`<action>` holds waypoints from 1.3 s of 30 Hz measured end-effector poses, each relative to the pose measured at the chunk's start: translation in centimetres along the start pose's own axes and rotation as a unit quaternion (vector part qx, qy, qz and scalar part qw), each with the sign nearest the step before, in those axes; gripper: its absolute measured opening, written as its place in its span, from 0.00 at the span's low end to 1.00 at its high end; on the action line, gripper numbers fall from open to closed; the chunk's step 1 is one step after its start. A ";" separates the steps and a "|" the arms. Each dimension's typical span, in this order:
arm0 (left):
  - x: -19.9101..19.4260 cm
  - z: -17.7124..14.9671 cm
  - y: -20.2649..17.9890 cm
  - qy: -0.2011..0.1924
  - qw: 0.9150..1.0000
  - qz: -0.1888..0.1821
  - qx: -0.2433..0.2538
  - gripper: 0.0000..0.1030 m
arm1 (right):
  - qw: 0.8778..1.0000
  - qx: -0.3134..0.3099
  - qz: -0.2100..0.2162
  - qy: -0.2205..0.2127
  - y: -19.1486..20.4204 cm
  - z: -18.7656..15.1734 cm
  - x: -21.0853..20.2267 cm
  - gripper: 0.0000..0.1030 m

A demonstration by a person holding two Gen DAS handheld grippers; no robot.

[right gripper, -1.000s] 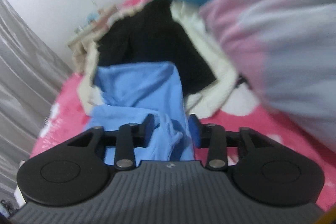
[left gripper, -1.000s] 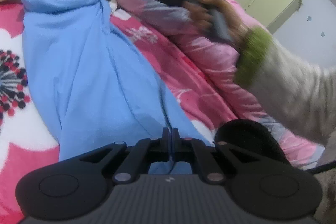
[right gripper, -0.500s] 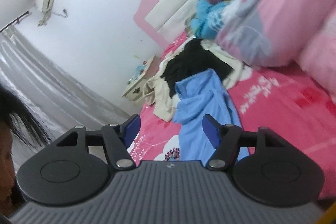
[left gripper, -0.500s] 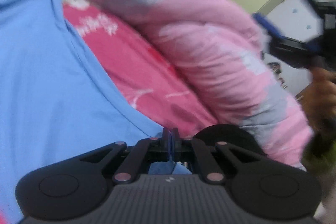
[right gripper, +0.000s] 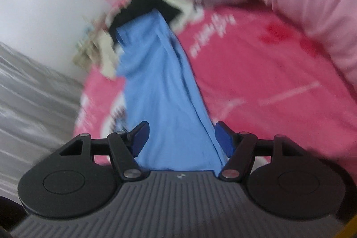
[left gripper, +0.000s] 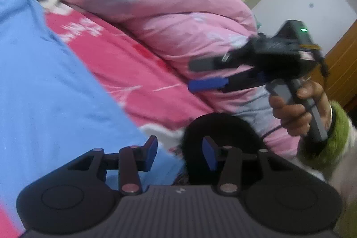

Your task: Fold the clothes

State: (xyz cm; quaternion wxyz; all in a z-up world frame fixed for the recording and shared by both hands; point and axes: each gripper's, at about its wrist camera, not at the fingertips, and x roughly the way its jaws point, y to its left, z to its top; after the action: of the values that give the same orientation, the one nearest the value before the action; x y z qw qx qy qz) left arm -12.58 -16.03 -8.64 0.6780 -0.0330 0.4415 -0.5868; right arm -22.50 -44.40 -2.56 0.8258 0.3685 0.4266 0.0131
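Lying lengthwise on the pink bedsheet (right gripper: 256,73), the blue garment (right gripper: 160,86) wanted both bottom corners pinched evenly, since the left gripper (left gripper: 180,152) was opening empty and the right gripper (right gripper: 180,137) gaped unclamped over its hem.

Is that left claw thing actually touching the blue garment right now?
Apart. In the left wrist view, the left gripper has its jaws opening, with bare space between the pads and the blue garment lying below.

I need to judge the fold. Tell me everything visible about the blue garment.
The blue garment is plain light-blue, thin, soft-looking cloth, folded lengthwise into a long strip with a seam running along it. It lies flat on the pink bedspread; its far end rests on the dark clothes. Neither gripper is clamping it.
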 end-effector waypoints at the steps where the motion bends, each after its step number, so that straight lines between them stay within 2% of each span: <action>1: -0.9 -0.5 0.2 0.005 1.000 0.014 0.006 0.44 | 1.000 0.000 -0.005 0.020 -0.1 -0.4 0.6 0.63; 4: -2.7 -2.6 0.6 0.024 0.997 0.063 0.026 0.43 | 0.997 -0.004 -0.037 0.075 -0.5 -1.6 3.0 0.62; 7: -3.6 -4.4 1.0 0.035 0.995 0.091 0.036 0.41 | 0.991 -0.019 -0.065 0.111 -0.4 -2.5 5.3 0.56; 10: -3.8 -5.7 1.0 0.042 0.992 0.109 0.054 0.41 | 0.986 -0.044 -0.090 0.132 0.1 -3.0 7.0 0.51; 13: -3.4 -6.4 0.4 0.048 0.986 0.128 0.096 0.41 | 0.981 -0.072 -0.113 0.142 0.6 -3.2 8.0 0.42; 17: -3.4 -7.4 0.1 0.055 0.982 0.134 0.119 0.41 | 0.977 -0.090 -0.120 0.149 1.2 -3.3 8.5 0.33; 23: -3.8 -8.4 0.3 0.057 0.982 0.139 0.113 0.41 | 0.979 -0.100 -0.108 0.138 2.1 -2.6 8.8 0.33; 28: -3.9 -8.6 0.2 0.058 0.980 0.150 0.118 0.41 | 0.978 -0.090 -0.111 0.150 1.3 -2.5 10.3 0.33; 39: -4.7 -9.0 0.4 0.054 0.979 0.160 0.115 0.41 | 0.973 -0.079 -0.092 0.195 0.8 -3.7 9.9 0.34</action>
State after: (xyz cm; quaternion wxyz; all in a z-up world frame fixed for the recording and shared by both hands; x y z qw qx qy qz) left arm -17.67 -7.73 -11.68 0.7374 0.1484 0.4067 -0.5184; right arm -18.61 -38.24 -10.33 0.7513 0.2515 0.6087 0.0425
